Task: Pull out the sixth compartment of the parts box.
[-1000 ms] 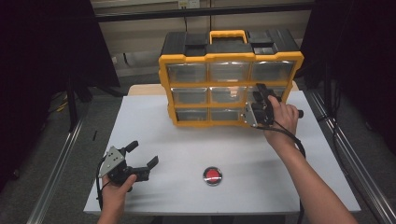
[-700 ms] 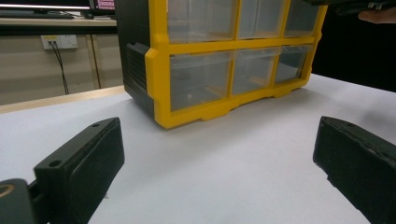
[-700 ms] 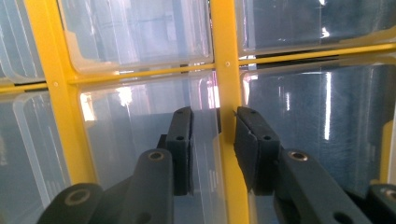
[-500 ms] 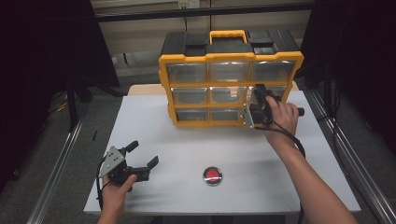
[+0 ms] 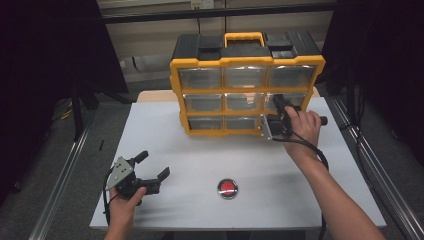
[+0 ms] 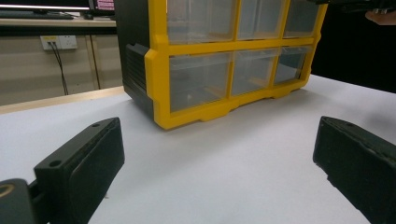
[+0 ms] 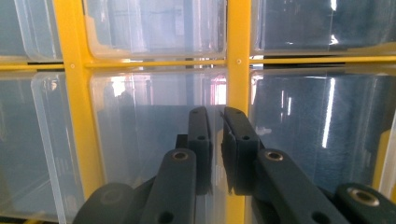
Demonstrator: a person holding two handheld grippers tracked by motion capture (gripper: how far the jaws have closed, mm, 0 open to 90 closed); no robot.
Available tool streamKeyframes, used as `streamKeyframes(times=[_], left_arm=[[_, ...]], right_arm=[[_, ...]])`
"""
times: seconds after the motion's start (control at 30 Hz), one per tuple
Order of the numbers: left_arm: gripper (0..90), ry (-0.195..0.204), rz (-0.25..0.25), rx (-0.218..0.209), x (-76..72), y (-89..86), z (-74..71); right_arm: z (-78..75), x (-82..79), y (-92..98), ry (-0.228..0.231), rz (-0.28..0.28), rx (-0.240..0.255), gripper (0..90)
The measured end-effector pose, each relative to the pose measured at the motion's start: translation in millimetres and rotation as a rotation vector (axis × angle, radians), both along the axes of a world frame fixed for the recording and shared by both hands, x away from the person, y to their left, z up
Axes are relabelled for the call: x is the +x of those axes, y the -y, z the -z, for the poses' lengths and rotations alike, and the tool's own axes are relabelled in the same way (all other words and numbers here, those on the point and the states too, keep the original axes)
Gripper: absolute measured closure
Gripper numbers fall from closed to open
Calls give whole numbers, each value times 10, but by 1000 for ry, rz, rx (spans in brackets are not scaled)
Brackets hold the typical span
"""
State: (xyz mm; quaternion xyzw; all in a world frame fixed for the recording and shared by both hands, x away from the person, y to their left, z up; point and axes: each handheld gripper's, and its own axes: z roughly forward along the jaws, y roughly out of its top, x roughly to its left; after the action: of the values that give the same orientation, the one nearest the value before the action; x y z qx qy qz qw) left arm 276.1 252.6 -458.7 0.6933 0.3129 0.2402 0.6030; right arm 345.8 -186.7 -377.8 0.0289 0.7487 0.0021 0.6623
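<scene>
A yellow-framed drawer cabinet [image 5: 250, 62] with clear drawers and a black top stands at the back of the white table [image 5: 200, 150]. My right gripper [image 5: 278, 100] is held against its front at the right column of drawers. In the right gripper view its jaws [image 7: 215, 112] have just been closing and stand almost together, a thin slit between them, tips at a clear drawer front [image 7: 149, 135] beside a yellow divider [image 7: 238, 46]. Whether a clear lip sits in the slit I cannot tell. My left gripper [image 5: 153, 165] rests open near the front left, nothing between its pads [image 6: 88, 158].
A round red button [image 5: 228, 188] in a metal ring lies on the table near the front edge, right of the left gripper. The cabinet [image 6: 159, 79] stands well ahead of the left jaws. Metal rails run along both sides of the table.
The right gripper's jaws have drawn closer together at the cabinet front. Both hands have kept their places.
</scene>
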Motion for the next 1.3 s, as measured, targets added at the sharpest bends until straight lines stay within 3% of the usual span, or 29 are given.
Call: streamKeyframes(times=[0.07, 0.23, 0.27, 0.4, 0.43, 0.47, 0.5, 0.57, 0.6, 0.63, 0.7, 0.83, 1.0, 1.07, 1.1, 1.17, 1.27, 1.3], left_arm=[[23, -2, 2, -6, -2, 0, 0], [22, -5, 0, -7, 0, 9, 5], [23, -5, 2, -8, 0, 11, 5], [23, -4, -6, -8, -1, 14, 5], [22, -5, -5, -6, 0, 14, 5], [22, -2, 0, 11, 2, 5, 3], [22, -2, 0, 10, 1, 7, 3], [23, -4, 2, -3, -4, 9, 3], [22, -2, -3, 0, -7, 5, 0], [23, 2, 1, 4, -4, -4, 0], [23, 0, -1, 1, 0, -3, 3], [23, -2, -2, 7, 3, 13, 6], [23, -4, 1, 19, 4, 0, 6], [22, -3, 5, 22, 8, -2, 7], [22, -3, 1, 19, 5, 4, 7], [23, -6, -5, -4, 2, 20, 10], [23, -3, 9, 19, 9, -2, 8], [22, -6, -2, 9, 5, 8, 8]], right_arm=[[3, -7, 2, -4, 2, 23, 831], [-6, -33, -4, -11, 4, 13, 833], [-20, -38, -11, -7, -6, -14, 832], [-23, -102, -27, -3, -35, 18, 900], [-33, -129, -52, -1, -34, 47, 900], [-91, -116, -68, -3, -60, -12, 900], [-71, -127, -82, -22, -30, 25, 895], [-89, -103, -83, -23, -35, 3, 834], [-80, -97, -71, -33, -20, 26, 806], [-92, -80, -57, -31, -28, 9, 796], [-57, -69, -24, -33, -9, 35, 766], [-74, -33, -8, -23, -9, 3, 741], [-6, 30, -3, -22, 6, 7, 684], [-17, 50, -11, -11, 10, -21, 691], [-5, 56, -7, -7, 21, 1, 706], [-7, 71, -2, -16, 27, -1, 757], [-10, 65, 10, -10, 24, -16, 794], [-6, 53, 11, -16, 32, -4, 794]])
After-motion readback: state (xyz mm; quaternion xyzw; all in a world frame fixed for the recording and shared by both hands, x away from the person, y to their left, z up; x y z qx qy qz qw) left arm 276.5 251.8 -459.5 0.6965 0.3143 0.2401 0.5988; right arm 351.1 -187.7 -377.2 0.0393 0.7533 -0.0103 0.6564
